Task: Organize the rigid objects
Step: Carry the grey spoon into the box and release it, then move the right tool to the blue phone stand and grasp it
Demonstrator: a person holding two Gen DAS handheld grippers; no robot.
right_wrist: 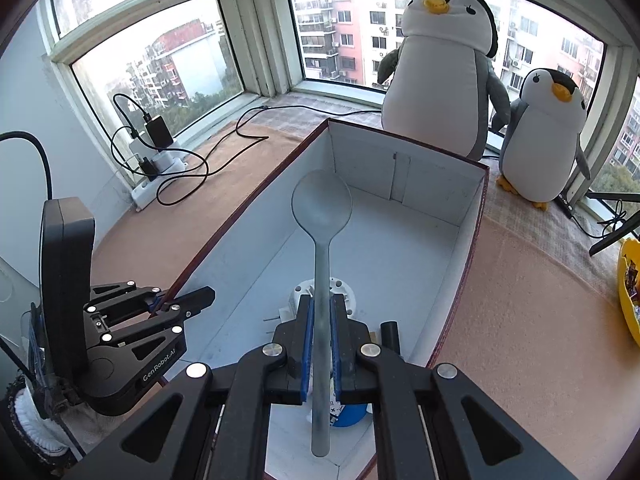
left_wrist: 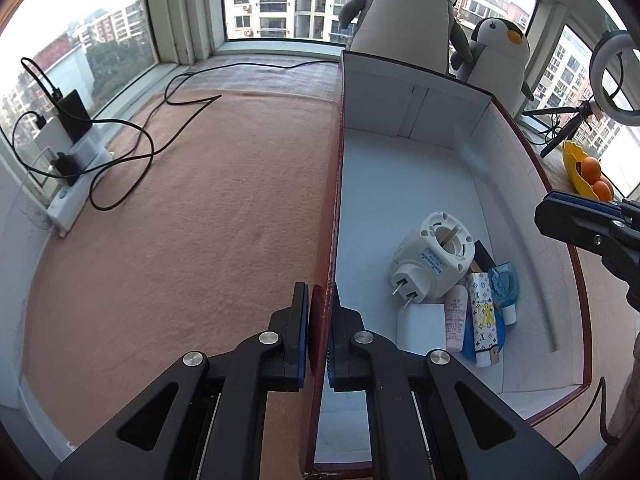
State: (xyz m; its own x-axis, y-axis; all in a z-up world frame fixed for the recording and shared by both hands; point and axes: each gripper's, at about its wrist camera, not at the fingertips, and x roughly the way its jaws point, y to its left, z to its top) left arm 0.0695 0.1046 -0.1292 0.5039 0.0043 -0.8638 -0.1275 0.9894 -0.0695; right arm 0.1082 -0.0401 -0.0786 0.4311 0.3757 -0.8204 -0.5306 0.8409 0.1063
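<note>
Left tool [left_wrist: 320, 336] clamped on box [left_wrist: 400, 168] wall, right tool [right_wrist: 320, 348] loosely gripping grey spoon [right_wrist: 321, 216] handle

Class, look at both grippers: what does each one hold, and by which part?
Left gripper clamps the box by its side wall. Right gripper holds the grey spoon by its handle, bowl pointing forward.

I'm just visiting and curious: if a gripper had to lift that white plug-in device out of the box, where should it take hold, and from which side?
Probably the rounded white body of the plug-in device, from above. It lies on its side in the box, prongs toward the near end, with tubes close beside it; the prongs look too thin to grip.
</note>
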